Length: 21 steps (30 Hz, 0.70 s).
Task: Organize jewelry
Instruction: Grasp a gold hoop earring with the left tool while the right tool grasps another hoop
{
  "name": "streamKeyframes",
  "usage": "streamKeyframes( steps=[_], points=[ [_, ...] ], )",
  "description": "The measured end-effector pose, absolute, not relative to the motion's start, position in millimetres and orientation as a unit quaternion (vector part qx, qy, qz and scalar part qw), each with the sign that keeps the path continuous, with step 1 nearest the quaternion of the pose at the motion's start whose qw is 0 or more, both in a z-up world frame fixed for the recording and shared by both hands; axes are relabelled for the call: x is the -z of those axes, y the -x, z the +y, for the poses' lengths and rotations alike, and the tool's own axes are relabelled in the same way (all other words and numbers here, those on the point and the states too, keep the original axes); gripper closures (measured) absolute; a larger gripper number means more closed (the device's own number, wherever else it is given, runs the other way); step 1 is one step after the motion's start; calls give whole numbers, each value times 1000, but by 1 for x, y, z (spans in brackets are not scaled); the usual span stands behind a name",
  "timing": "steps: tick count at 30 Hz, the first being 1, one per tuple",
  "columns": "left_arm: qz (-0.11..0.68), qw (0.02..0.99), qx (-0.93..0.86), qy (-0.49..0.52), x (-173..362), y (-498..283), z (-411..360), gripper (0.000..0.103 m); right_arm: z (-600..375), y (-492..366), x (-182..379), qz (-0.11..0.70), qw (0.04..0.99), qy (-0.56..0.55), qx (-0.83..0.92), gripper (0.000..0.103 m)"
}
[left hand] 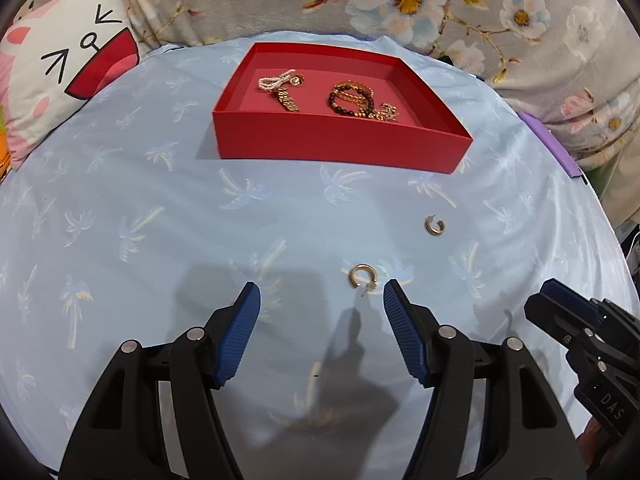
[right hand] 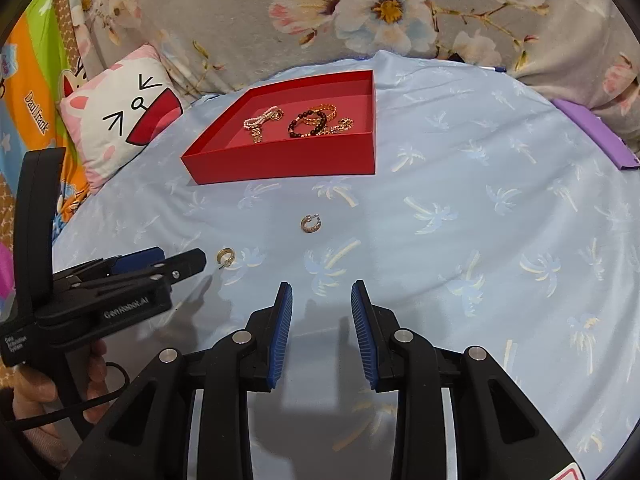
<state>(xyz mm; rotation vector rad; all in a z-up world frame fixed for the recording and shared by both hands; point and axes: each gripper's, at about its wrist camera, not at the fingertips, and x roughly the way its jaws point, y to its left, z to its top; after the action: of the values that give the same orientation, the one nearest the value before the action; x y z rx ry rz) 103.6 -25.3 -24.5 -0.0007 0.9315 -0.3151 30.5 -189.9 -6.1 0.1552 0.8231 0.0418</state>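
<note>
While both of your grippers hang low over the pale blue palm-print sheet (left hand: 160,208), two small gold hoop earrings lie loose on it. The nearer hoop earring (left hand: 363,275) sits just ahead of your left gripper (left hand: 322,294), a little toward its right pad, not touched by either one. That gripper's blue pads (left hand: 240,336) stand well spread with nothing between them. The second hoop earring (right hand: 311,223) lies farther up the sheet, between the nearer one and the red tray (right hand: 288,160), ahead of your right gripper (right hand: 322,294) and apart from it. Your right gripper's pads (right hand: 280,340) are parted only narrowly, and only bare sheet shows in the gap.

Look at the tray: it sits at the far side of the sheet, open-topped, already holding a string of pale pearl beads (left hand: 274,80), a gold chain piece (left hand: 289,100), a dark beaded bracelet (left hand: 348,100) and some tangled gold pieces (left hand: 386,112) beside it.

From the right wrist view, your hand (right hand: 40,392) wraps the left gripper's handle at the lower left, a black cable looping under it. A cat-face cushion (right hand: 124,120) leans against floral fabric (right hand: 360,12) behind the sheet, and a purple edge (right hand: 596,132) pokes out at the right.
</note>
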Motion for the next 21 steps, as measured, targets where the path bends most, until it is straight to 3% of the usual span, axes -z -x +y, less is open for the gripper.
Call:
streamKeyframes(
  steps=[14, 19, 21],
  points=[
    [446, 884, 140, -25, 37, -110, -42, 44, -188, -31, 10, 403, 911, -82, -27, 73],
    [443, 885, 137, -45, 42, -112, -50, 50, -190, -34, 13, 406, 909, -84, -26, 73],
    [438, 888, 131, -55, 42, -111, -52, 57, -191, -37, 15, 408, 909, -85, -25, 73]
  ],
)
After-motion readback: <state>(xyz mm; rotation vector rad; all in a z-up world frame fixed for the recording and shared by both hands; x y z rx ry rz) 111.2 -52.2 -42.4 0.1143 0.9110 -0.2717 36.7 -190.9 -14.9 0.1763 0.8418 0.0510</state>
